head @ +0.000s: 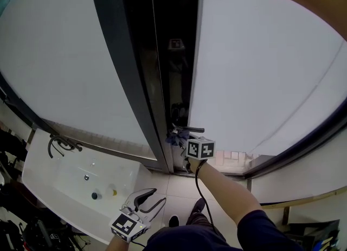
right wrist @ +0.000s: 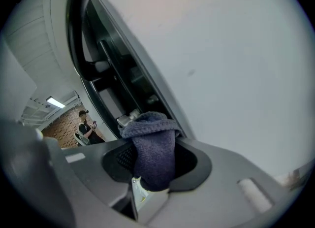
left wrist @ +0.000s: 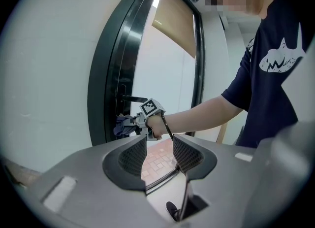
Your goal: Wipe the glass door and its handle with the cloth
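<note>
Your right gripper (head: 183, 139) is pinched tight on the blue-grey cloth (head: 175, 136). The wad bulges ahead of the jaws, presumably so that fabric rather than plastic meets the door. It sits against the dark door edge (head: 162, 82), just below the lever handle (head: 188, 129), so the step in hand is judged to be the handle area. Your left gripper (head: 145, 198) hangs low and well apart from the door, jaws spread with nothing between them, likely parked clear of the wiping arm. Only the right gripper view shows the cloth draped over the jaw tips and lying beside a small metal latch piece (right wrist: 125, 119) set in the door edge. Only the left gripper view gives the side-on look, with the handle projecting above the cloth; contact between them cannot be confirmed. Only the head view shows the white basin (head: 59, 179) beside the left gripper.
</note>
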A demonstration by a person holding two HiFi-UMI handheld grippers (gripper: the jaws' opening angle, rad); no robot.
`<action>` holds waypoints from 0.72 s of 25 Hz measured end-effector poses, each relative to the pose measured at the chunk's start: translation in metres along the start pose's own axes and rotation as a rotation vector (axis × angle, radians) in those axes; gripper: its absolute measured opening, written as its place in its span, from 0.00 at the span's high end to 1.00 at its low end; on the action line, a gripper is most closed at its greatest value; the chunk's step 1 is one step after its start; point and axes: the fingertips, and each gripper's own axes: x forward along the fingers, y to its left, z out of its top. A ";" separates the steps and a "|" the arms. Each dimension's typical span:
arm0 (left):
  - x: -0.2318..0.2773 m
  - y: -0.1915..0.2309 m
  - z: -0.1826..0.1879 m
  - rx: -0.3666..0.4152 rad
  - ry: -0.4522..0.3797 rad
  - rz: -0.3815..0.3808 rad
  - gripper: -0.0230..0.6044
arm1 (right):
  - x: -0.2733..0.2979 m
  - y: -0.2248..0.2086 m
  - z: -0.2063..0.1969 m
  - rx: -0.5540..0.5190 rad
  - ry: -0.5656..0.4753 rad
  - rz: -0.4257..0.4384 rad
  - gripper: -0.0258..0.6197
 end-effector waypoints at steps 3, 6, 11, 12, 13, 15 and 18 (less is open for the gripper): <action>0.005 -0.001 0.003 0.008 -0.001 -0.006 0.70 | 0.004 -0.001 -0.004 0.001 0.042 -0.012 0.73; 0.008 -0.005 0.010 0.013 -0.007 -0.014 0.70 | 0.011 -0.009 -0.017 -0.001 0.096 -0.040 0.73; 0.007 -0.008 0.010 0.024 -0.007 -0.005 0.70 | 0.029 -0.021 -0.041 -0.003 0.166 -0.070 0.73; 0.006 -0.007 0.010 0.024 -0.006 -0.001 0.70 | 0.031 -0.021 -0.043 -0.008 0.170 -0.072 0.73; 0.004 -0.007 0.009 0.022 -0.005 0.003 0.70 | 0.032 -0.022 -0.044 -0.013 0.170 -0.073 0.73; 0.000 -0.006 0.009 0.019 -0.007 0.008 0.70 | 0.027 -0.024 -0.044 -0.020 0.165 -0.073 0.73; -0.007 -0.006 0.008 0.022 -0.015 0.009 0.70 | 0.010 -0.024 -0.046 -0.010 0.136 -0.057 0.73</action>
